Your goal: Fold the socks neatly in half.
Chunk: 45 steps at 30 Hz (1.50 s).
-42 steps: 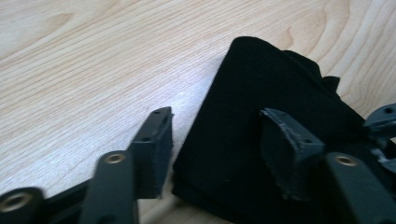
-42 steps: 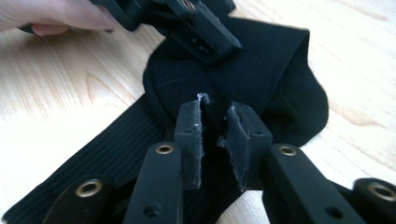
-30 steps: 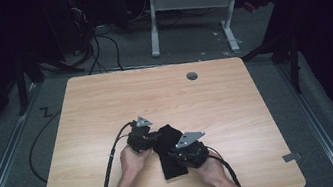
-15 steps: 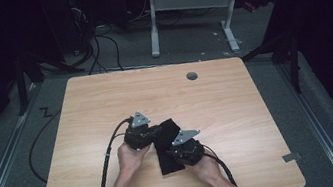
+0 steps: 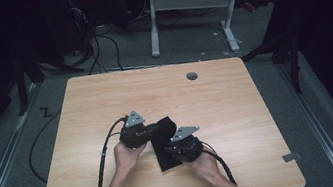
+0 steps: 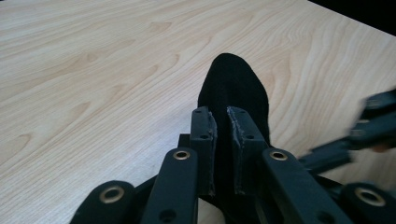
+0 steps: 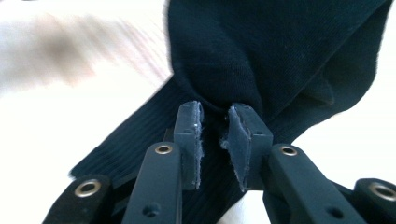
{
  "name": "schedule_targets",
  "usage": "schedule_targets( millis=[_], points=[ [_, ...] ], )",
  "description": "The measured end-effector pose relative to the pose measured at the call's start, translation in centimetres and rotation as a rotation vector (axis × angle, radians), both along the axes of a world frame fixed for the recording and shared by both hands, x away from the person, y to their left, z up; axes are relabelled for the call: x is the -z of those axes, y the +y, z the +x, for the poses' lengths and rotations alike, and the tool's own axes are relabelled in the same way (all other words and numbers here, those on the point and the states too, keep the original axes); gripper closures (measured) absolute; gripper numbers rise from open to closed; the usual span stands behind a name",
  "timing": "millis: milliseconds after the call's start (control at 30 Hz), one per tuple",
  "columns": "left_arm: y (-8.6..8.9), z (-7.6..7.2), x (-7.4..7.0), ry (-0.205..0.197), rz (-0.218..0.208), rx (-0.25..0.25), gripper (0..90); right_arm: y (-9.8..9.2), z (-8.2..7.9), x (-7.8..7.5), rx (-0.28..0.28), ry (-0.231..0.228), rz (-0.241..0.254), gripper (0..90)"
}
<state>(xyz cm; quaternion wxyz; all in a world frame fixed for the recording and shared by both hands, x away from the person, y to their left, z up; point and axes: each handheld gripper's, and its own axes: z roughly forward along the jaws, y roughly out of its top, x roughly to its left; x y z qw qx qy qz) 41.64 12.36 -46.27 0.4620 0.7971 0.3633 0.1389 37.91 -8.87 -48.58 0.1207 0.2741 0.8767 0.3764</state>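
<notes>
The left gripper (image 6: 219, 135) had just been closing, clamped on the black sock (image 5: 164, 142) at the table's (image 5: 237, 107) near middle; both hands shifted slightly leftward. The right gripper (image 7: 215, 128) pinched it, jaws loosening.

Black left gripper (image 5: 136, 134) and right gripper (image 5: 184, 147); grey triangular top plates; brass-ringed holes; seemingly bare forearms.

The left gripper (image 6: 223, 135) has its 2 black jaws drawn close together on a black cloth (image 6: 233, 86), which has been caught as they were closing. The cloth's rounded end lies beyond them on the pale wooden table (image 6: 93, 70). Another gripper (image 6: 359, 137) shows blurred at the right edge.
</notes>
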Motion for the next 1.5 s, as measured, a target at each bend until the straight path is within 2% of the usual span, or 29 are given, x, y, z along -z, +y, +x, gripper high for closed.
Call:
schedule_targets(
  millis=[167,233,367,433,667,733,767,900,933,1033,1233,1300,1500],
  points=[
    [0.2,0.4,0.2,-0.001,-0.027,-0.009,81.7,-0.6,-1.4,-1.0,-0.039,-0.010,0.020,70.4],
    [0.1,0.3,0.2,-0.010,-0.031,0.000,81.8,-0.5,-2.0,-0.8,-0.061,0.002,0.016,70.5],
    [0.1,0.0,-0.1,-0.021,-0.026,0.019,81.8,0.0,-2.0,0.2,-0.068,0.023,-0.012,71.4],
    [0.0,-0.4,-0.4,-0.034,-0.019,0.038,81.7,0.3,-1.8,0.8,-0.063,0.027,-0.017,72.1],
    [-0.9,-2.8,-0.7,-0.090,0.035,0.108,81.5,0.8,-1.0,0.9,-0.034,0.011,-0.015,73.7],
    [-0.9,-3.0,-0.7,-0.093,0.045,0.105,81.5,0.8,-1.0,0.9,-0.032,0.013,-0.015,73.7],
    [-0.7,-3.0,-0.6,-0.091,0.058,0.086,81.5,0.8,-1.1,0.8,-0.031,0.021,-0.012,73.4],
    [-0.2,-2.5,-0.7,-0.086,0.044,0.055,81.8,0.4,-1.6,0.2,-0.044,0.026,0.012,73.8],
    [0.0,-2.2,-0.7,-0.081,0.037,0.042,81.9,0.2,-1.8,-0.4,-0.045,0.014,0.040,75.2],
    [0.2,-2.1,-0.6,-0.080,0.028,0.036,82.1,0.1,-1.8,-0.8,-0.041,0.003,0.049,76.5],
    [0.1,-1.8,-0.5,-0.084,0.011,0.053,82.1,1.4,-0.1,-0.5,-0.010,0.004,0.040,81.4],
    [0.0,-1.9,-0.6,-0.084,0.002,0.067,82.1,2.2,0.9,0.3,0.004,0.018,0.021,83.1],
    [-0.2,-2.3,-0.6,-0.085,0.003,0.096,82.0,2.7,1.6,1.1,0.041,0.018,0.018,85.0]
  ],
)
